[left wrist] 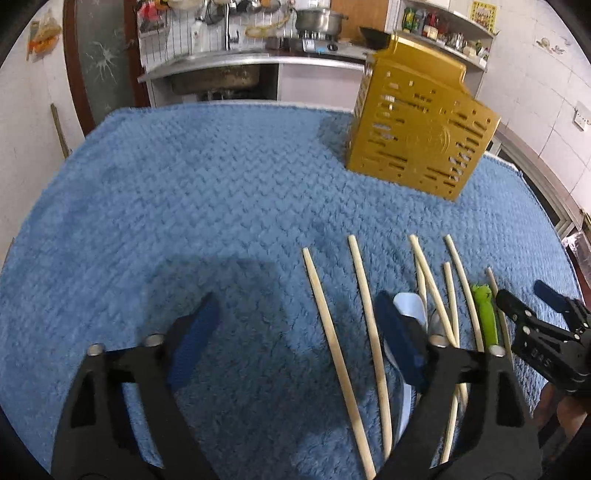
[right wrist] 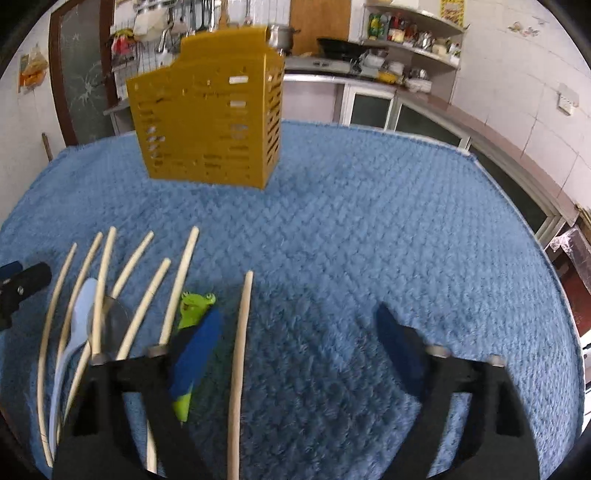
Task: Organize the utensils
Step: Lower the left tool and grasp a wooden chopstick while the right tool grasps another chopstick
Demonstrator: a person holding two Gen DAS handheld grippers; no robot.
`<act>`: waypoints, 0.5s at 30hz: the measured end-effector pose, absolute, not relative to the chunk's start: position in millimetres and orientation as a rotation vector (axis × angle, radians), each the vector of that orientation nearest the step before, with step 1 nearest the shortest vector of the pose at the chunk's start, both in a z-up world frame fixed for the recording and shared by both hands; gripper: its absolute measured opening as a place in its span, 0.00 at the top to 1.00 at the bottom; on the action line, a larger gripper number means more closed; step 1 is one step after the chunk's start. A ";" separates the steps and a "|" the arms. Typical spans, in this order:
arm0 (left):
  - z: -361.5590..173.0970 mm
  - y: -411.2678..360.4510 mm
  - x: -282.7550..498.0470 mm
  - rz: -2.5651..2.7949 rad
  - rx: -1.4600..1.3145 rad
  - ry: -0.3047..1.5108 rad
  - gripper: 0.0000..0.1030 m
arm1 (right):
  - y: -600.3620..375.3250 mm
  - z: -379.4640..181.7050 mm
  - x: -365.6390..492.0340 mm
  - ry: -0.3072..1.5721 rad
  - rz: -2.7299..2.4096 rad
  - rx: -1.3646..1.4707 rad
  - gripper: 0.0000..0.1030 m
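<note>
1. Left wrist view showed a table covered by a blue quilted cloth (left wrist: 221,177), its weave in small raised squares; the cloth filled most of the picture.
2. At two o'clock on the cloth stood a gold slotted holder (left wrist: 417,129), upright, well apart from the utensils.
3. Behind the table, at twelve o'clock, ran a kitchen counter with a sink (left wrist: 218,77), a tap and a steel pot (left wrist: 319,20); shelves of jars (left wrist: 443,29) hung at one o'clock, and the walls were white tile.
4. Pale chopsticks (left wrist: 328,325) lay fanned on the cloth at four to five o'clock, with a white spoon (left wrist: 410,302) and a green frog-topped utensil (left wrist: 485,314) among them.
5. The left gripper (left wrist: 299,317) had its jaws apart with two chopsticks between the blue pads (left wrist: 199,332); neither pad pressed on them, so it held nothing.
6. Right wrist view showed the same holder (right wrist: 210,122) at eleven o'clock and cupboards with glass doors (right wrist: 369,107) at one o'clock.
7. The chopsticks (right wrist: 181,280) spread at eight to nine o'clock, the spoon (right wrist: 79,314) and the frog utensil (right wrist: 194,306) beside them.
8. The right gripper (right wrist: 299,328) was open, one chopstick lying between its fingers (right wrist: 199,354), untouched by the pads; it gripped nothing.
9. The left gripper's tip (right wrist: 22,280) showed at nine o'clock.
</note>
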State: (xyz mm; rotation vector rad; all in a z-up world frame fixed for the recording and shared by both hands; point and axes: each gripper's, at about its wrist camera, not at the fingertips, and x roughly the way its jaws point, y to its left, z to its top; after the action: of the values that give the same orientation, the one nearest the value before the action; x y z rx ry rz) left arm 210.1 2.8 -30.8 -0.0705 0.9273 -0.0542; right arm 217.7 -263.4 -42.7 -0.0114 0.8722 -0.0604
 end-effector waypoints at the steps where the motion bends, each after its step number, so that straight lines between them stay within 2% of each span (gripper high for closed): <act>1: -33.4 1.7 212.9 -0.060 -0.068 0.948 0.31 | -263.5 -44.5 218.8 0.883 -0.054 -0.004 0.39; 3: -36.9 -0.3 216.5 -0.063 -0.058 0.972 0.41 | -262.4 -47.8 220.8 0.903 -0.036 0.014 0.43; 4: -38.4 -1.5 217.7 -0.062 -0.053 0.983 0.43 | -260.2 -48.5 221.3 0.909 -0.028 0.013 0.48; 6: -41.4 -3.8 219.5 -0.063 -0.049 1.005 0.55 | -256.8 -48.3 221.7 0.915 -0.019 0.008 0.54; 8: -45.2 -5.5 223.2 -0.066 -0.053 1.031 0.63 | -254.5 -47.3 222.9 0.928 -0.006 0.011 0.66; 10: -45.0 -5.8 223.2 -0.061 -0.052 1.033 0.65 | -252.4 -46.6 225.1 0.945 0.003 0.013 0.72; 15: -44.8 -4.6 230.9 -0.066 -0.053 1.057 0.71 | -249.6 -43.7 231.4 0.989 0.005 0.001 0.75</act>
State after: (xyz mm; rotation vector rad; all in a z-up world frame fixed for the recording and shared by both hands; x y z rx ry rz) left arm 230.9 -4.6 -44.8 -0.0535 1.0566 -0.0662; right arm 231.4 -249.6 -43.7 0.0010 0.9891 0.0055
